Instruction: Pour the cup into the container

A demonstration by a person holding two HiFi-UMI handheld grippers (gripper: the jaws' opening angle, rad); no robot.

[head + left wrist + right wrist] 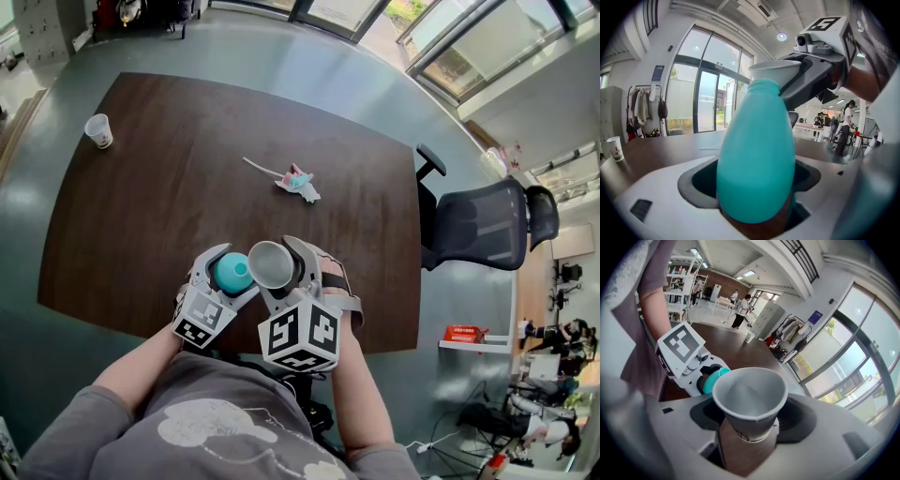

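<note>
Pour poised — near edge of table (112, 234)
Your right gripper (274, 266) holds cup (750, 401), left gripper (231, 275) holds container (757, 159) — miss its narrow mouth and you spill.

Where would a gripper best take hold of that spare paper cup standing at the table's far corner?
Around its side wall, about mid-height, coming in level from the side. The spare paper cup stands upright on the table with its mouth up, so a side approach meets the round wall squarely. The wall narrows toward the base and is only paper, so a light squeeze probably suits it best.
</note>
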